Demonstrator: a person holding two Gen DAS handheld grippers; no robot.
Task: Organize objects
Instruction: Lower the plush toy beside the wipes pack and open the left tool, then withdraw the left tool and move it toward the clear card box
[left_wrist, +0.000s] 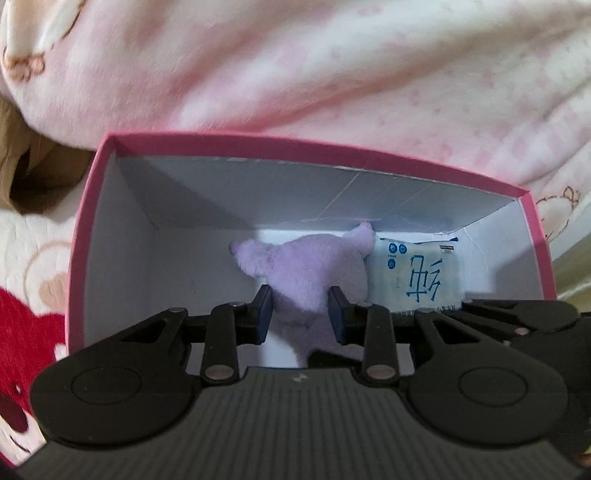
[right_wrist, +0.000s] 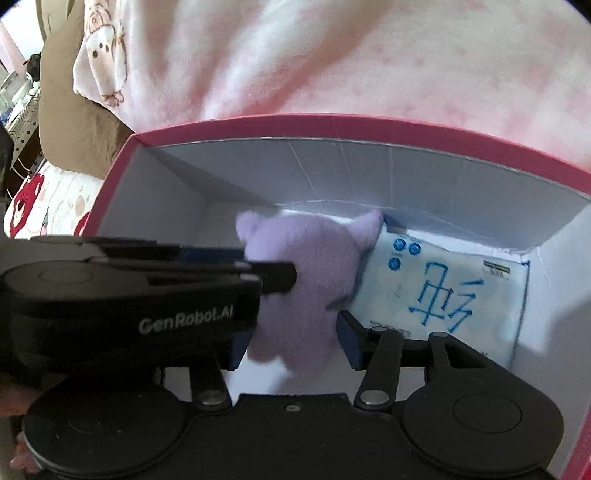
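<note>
While both of your grippers reach down into the pink box (left_wrist: 88, 221), the purple plush toy (left_wrist: 314, 273) sits low inside it, near the back wall. Your left gripper (left_wrist: 301, 314) is nearly closed, and its two dark fingers (left_wrist: 263, 314) squeeze the soft body of the toy from both sides. You can see the toy's fur bulge out above those fingers.

Your right gripper (right_wrist: 295, 336) is about half open. The toy's lower part sits between its fingers (right_wrist: 351, 339). The right finger seems just beside the fur, but you cannot tell if it presses on it, because the other finger is mostly hidden behind your left gripper.

A white packet (right_wrist: 443, 288) with blue writing lies flat in the box. It is just to the right of the toy, and one of the toy's ears touches its top corner. The box is white inside with a pink rim. It rests on a soft pink and white blanket (left_wrist: 295, 66) with little bear pictures on it.
</note>
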